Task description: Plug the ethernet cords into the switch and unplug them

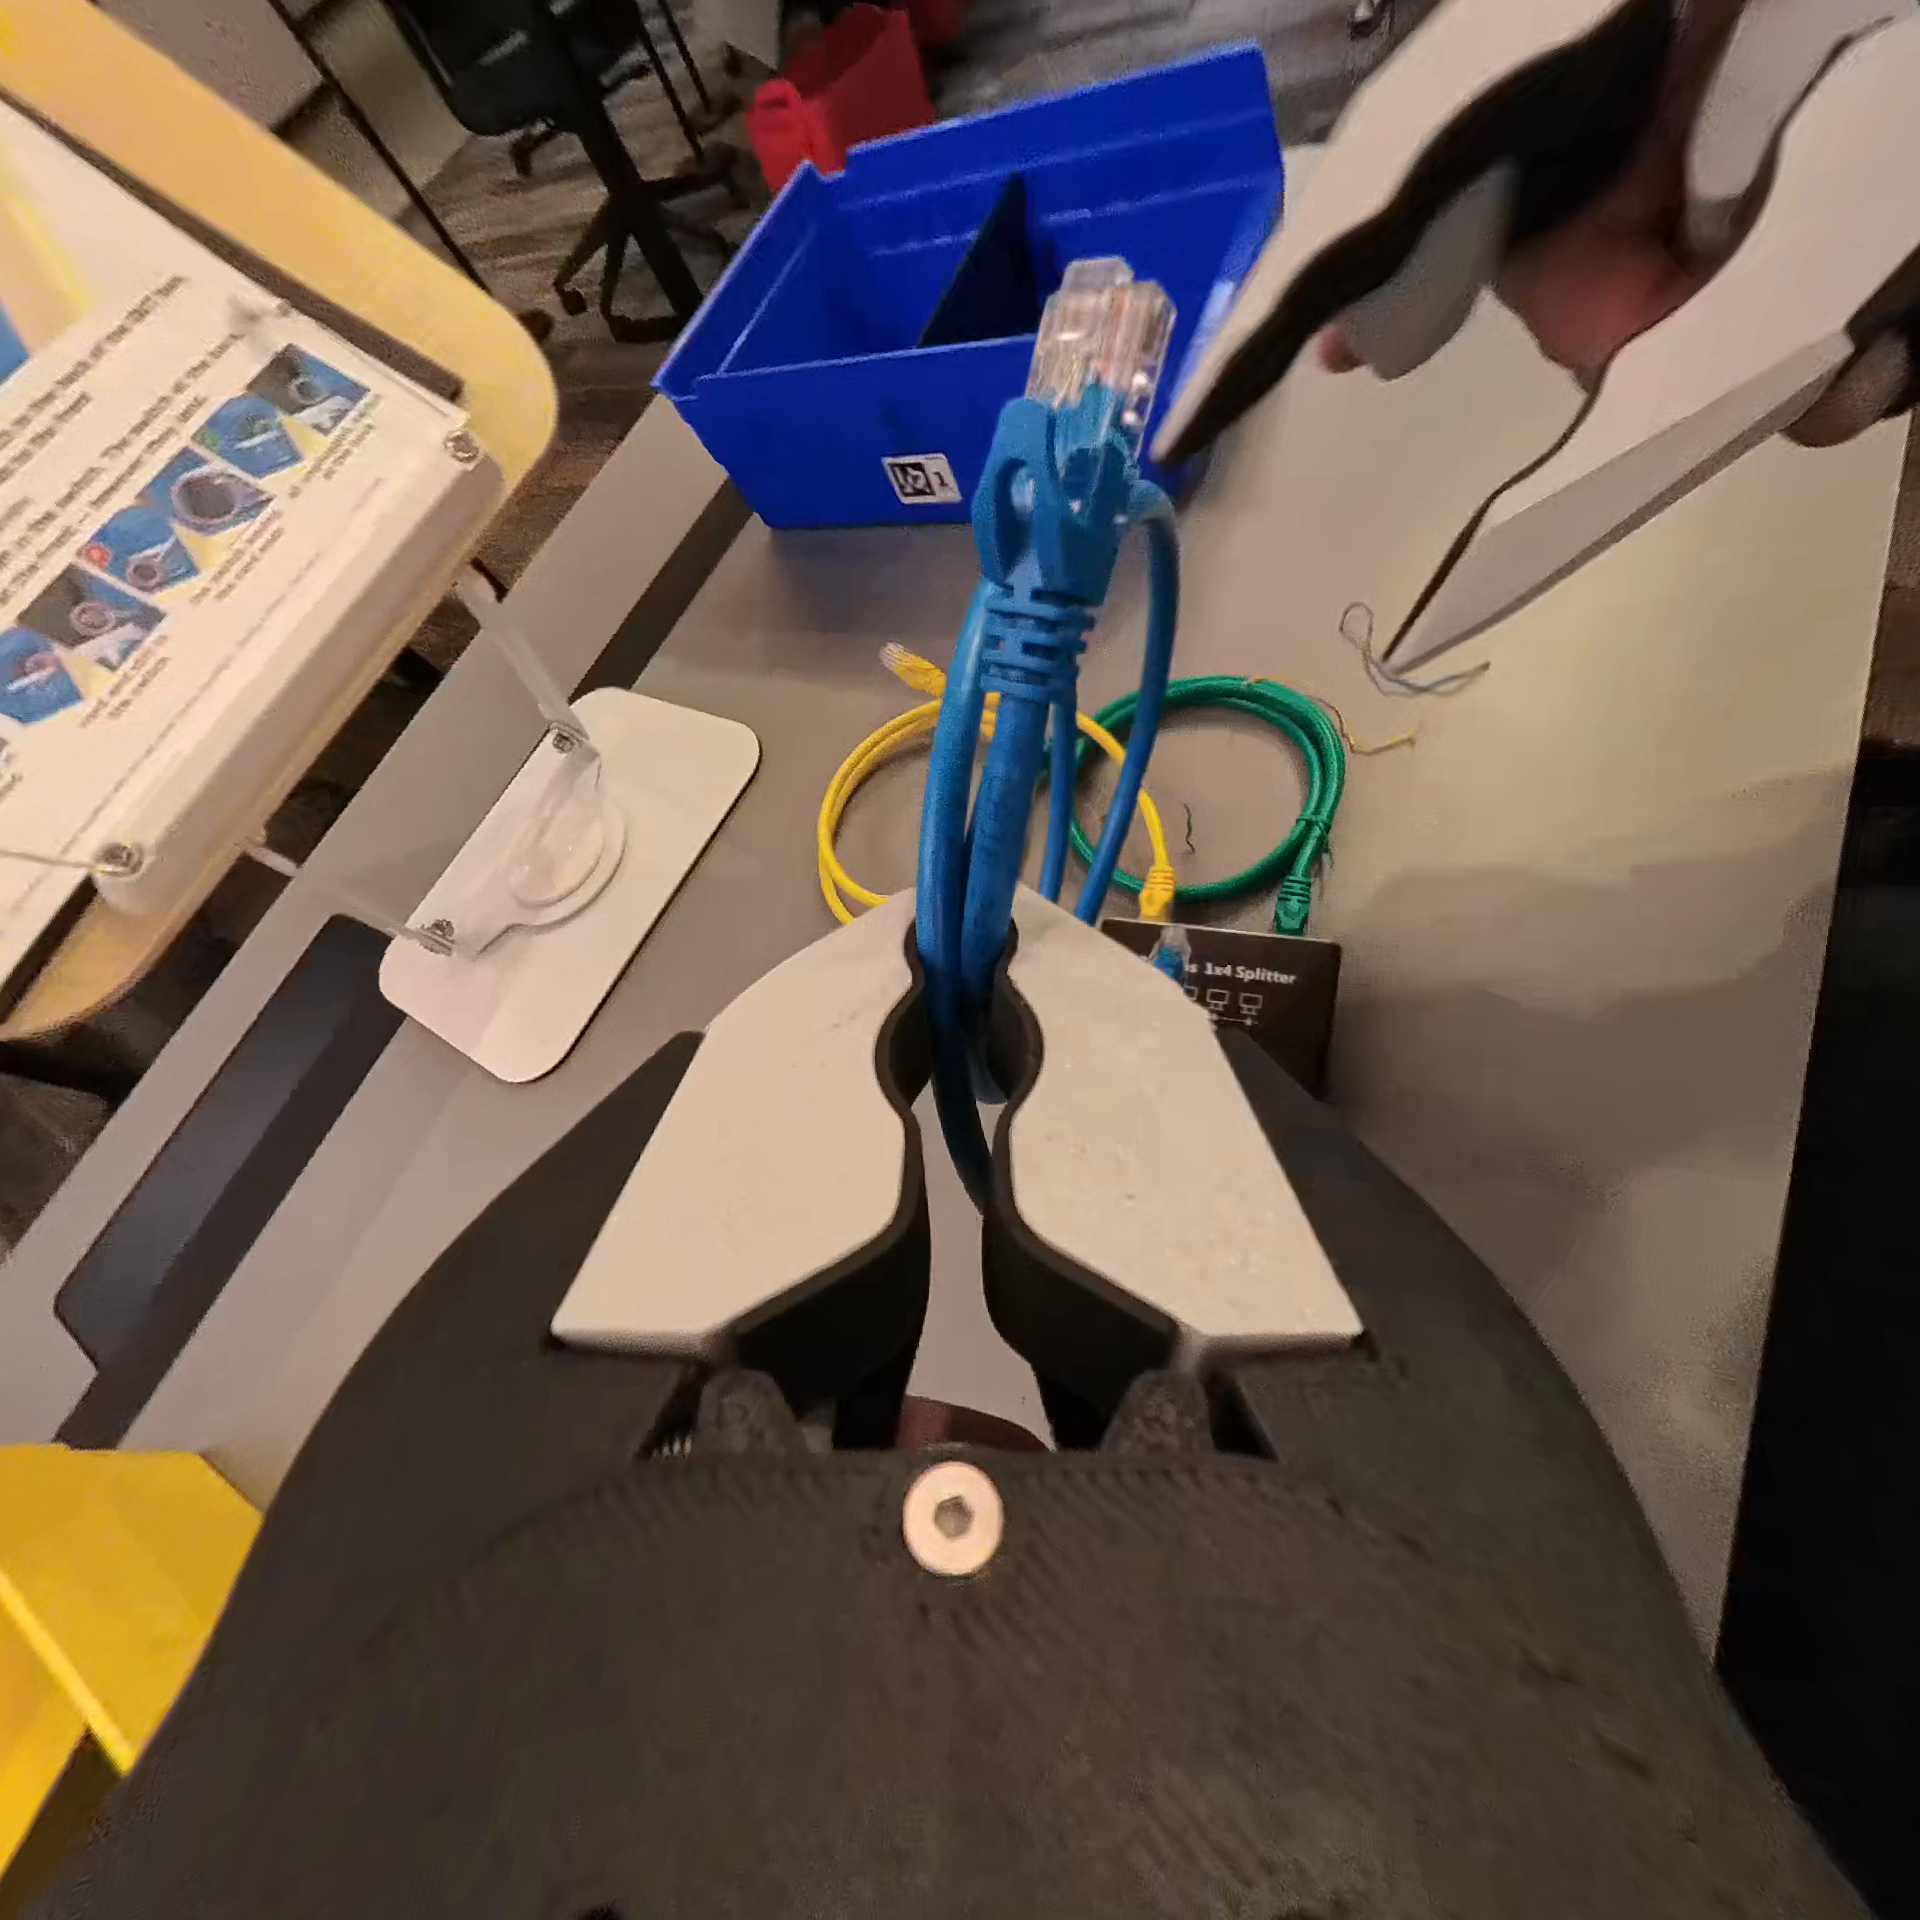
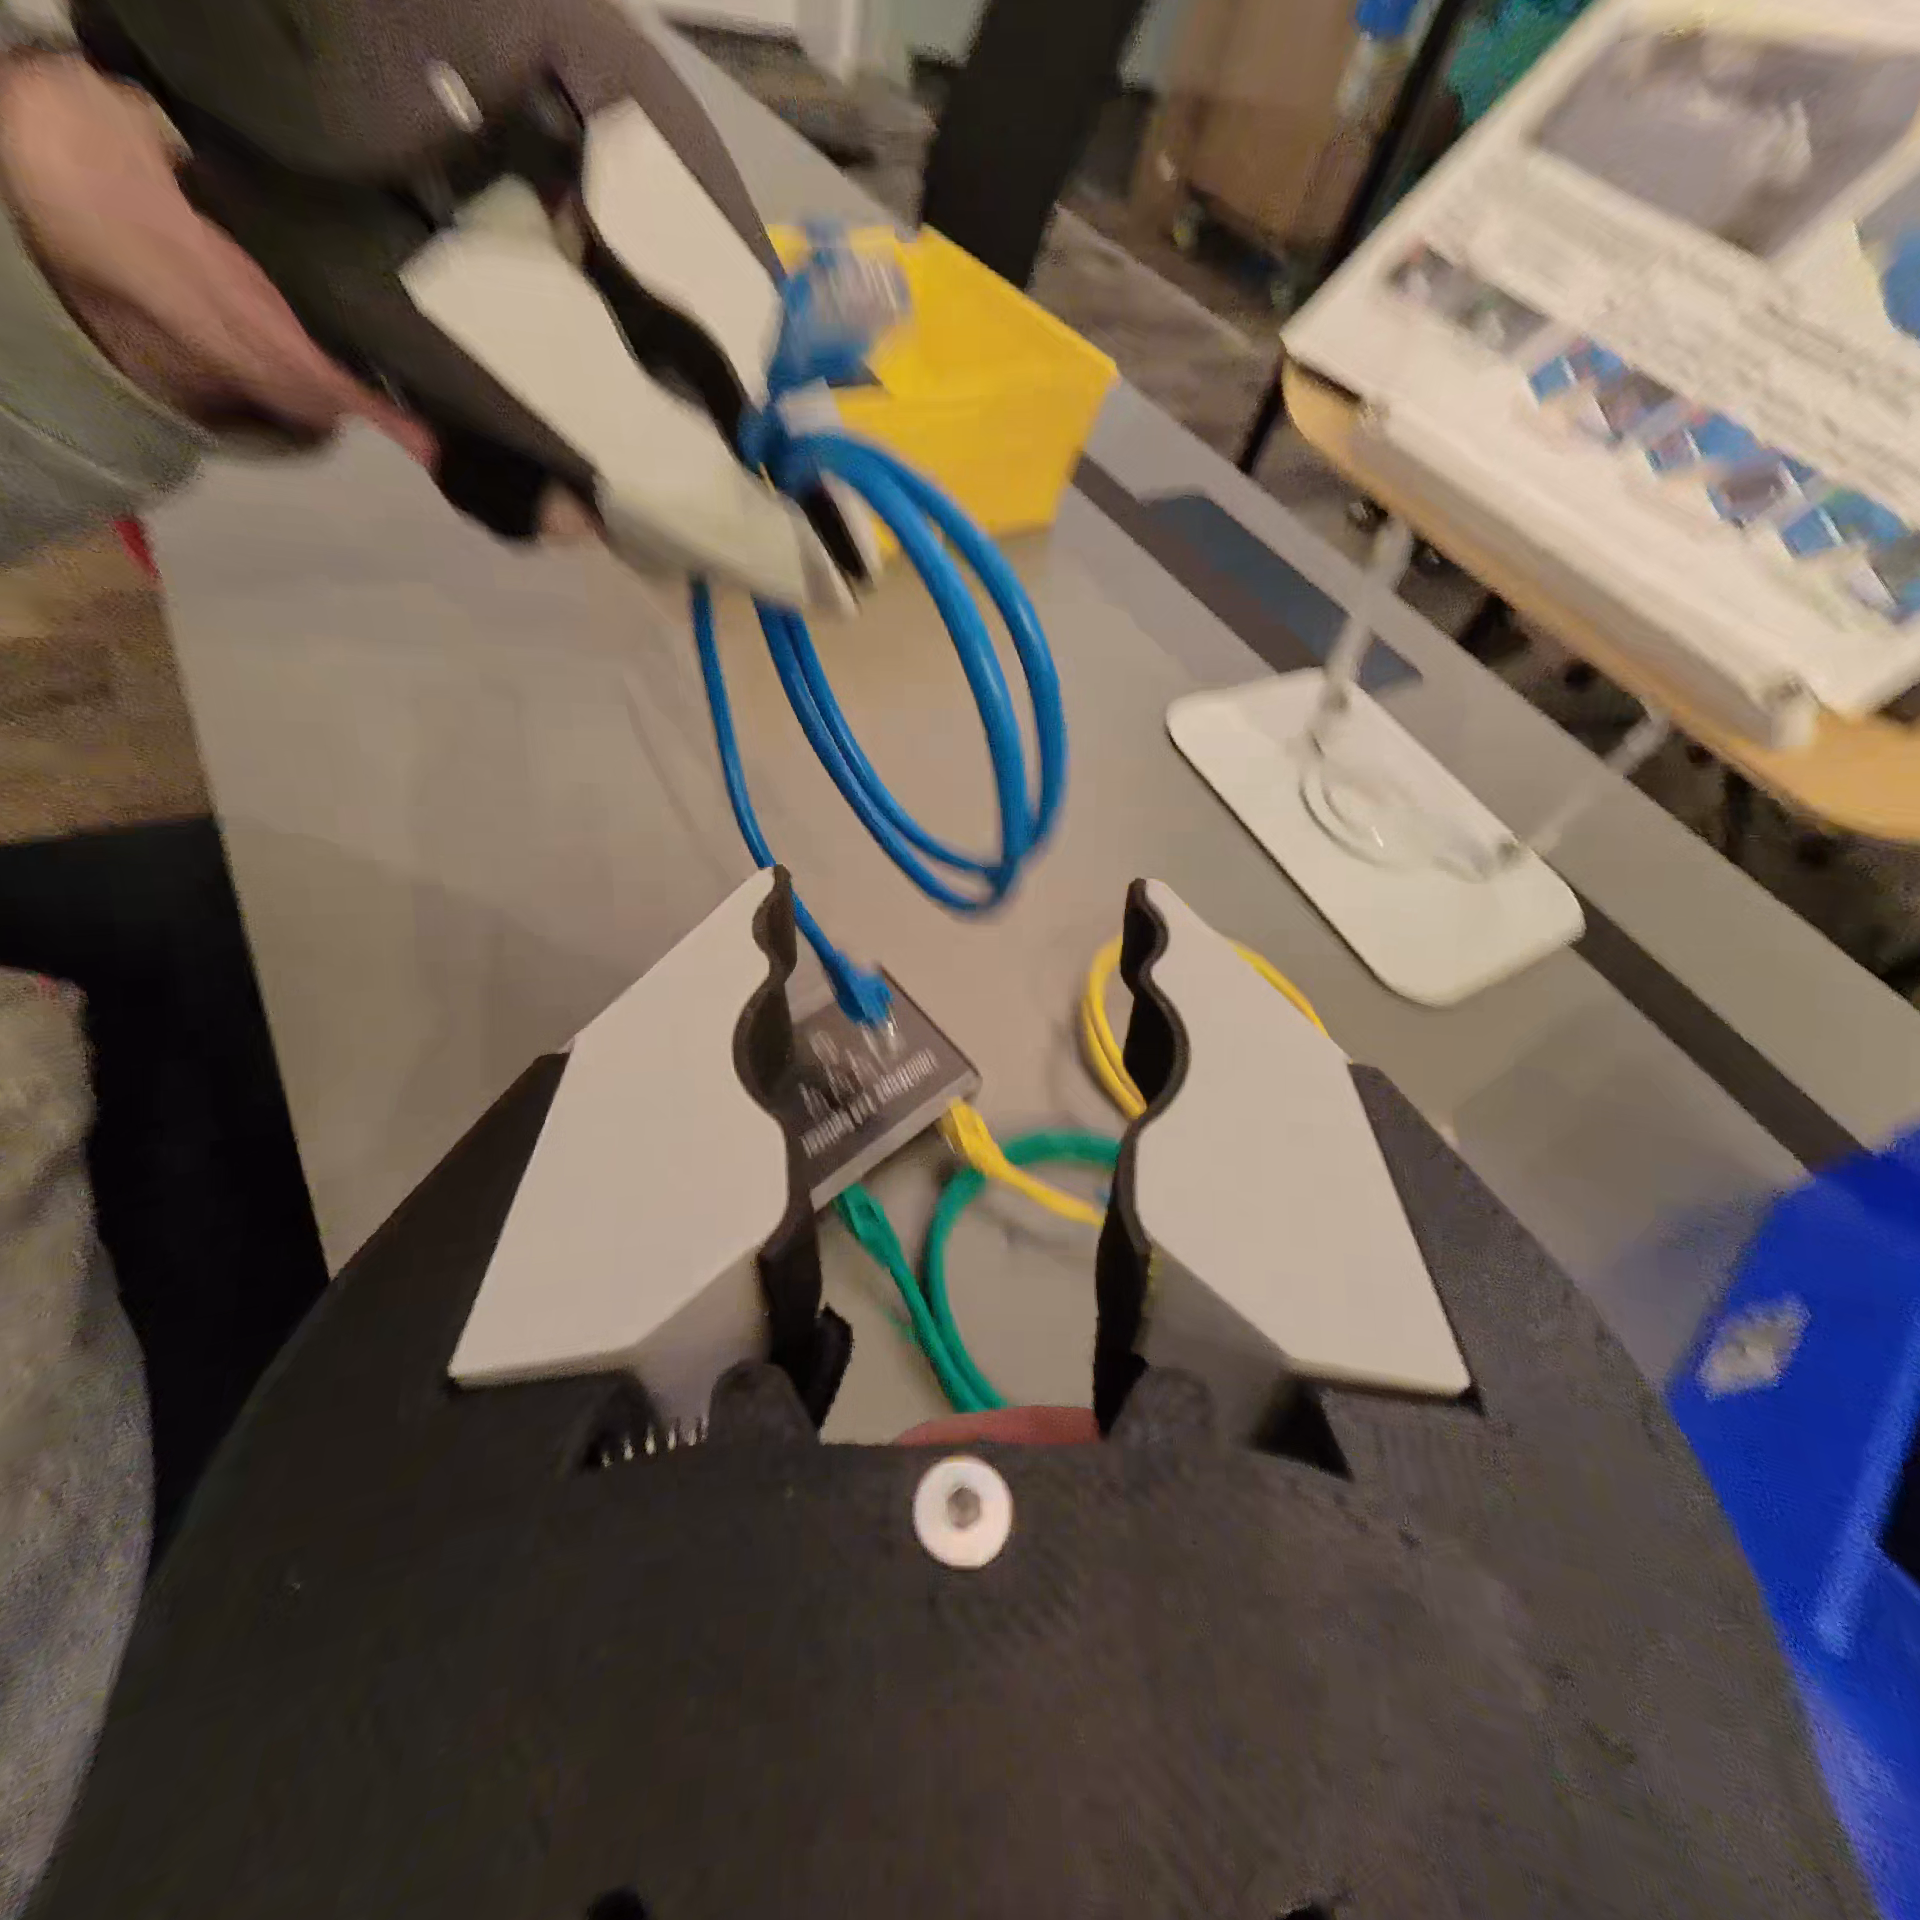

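The left gripper (image 1: 961, 935) is raised above the table (image 1: 1558, 1039), fingers clamped on the looped blue cord (image 1: 1023, 748), one plug pointing up. Below, the black switch (image 2: 883, 1081) lies flat with the blue, yellow (image 2: 977, 1138) and green (image 2: 862, 1216) plugs at it. The right gripper (image 2: 956, 894) hovers over it, fingers apart, holding nothing.

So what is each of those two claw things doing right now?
Left gripper: jaws closed on the coiled blue ethernet cord, held up off the table.
Right gripper: jaws open, holding nothing.
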Action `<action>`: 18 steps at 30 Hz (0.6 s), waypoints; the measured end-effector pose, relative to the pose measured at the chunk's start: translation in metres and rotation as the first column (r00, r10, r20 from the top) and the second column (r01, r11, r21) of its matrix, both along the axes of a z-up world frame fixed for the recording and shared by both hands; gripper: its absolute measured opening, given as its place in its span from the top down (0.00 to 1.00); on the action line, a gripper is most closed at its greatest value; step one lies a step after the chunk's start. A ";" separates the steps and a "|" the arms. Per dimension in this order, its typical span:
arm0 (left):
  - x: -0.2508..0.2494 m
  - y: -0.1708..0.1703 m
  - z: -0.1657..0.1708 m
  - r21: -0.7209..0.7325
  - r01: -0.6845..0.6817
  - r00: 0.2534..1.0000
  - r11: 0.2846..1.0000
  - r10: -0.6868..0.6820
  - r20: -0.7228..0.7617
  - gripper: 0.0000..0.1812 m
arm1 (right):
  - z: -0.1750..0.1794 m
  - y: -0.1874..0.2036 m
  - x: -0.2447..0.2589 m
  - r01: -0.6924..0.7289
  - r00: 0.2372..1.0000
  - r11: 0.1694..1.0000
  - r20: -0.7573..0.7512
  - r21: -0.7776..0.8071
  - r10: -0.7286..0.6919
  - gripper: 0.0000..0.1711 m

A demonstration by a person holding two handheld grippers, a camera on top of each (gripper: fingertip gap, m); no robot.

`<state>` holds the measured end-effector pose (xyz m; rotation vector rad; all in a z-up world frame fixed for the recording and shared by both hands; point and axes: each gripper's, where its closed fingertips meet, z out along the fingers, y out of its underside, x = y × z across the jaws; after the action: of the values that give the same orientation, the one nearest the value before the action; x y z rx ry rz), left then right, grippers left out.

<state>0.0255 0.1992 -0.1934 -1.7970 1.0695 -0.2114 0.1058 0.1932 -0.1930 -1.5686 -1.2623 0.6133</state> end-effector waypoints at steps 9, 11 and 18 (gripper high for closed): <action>0.013 -0.019 -0.001 -0.031 0.124 0.992 0.992 -0.125 -0.013 0.97 | 0.015 -0.003 -0.055 -0.149 0.982 0.989 -0.118 0.002 0.148 0.97; 0.011 -0.016 0.004 -0.022 0.127 0.992 0.992 -0.126 0.023 0.95 | 0.015 -0.003 -0.058 -0.156 0.976 0.987 -0.156 -0.026 0.150 0.99; -0.001 -0.011 0.031 0.086 0.100 0.993 0.991 -0.105 0.048 0.82 | 0.014 0.007 -0.066 -0.160 0.959 0.981 -0.254 -0.108 0.128 1.00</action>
<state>0.0250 0.1887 -0.1626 -1.6550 1.1188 -0.2703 0.0396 0.2006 -0.1788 -1.4580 -1.1736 0.9690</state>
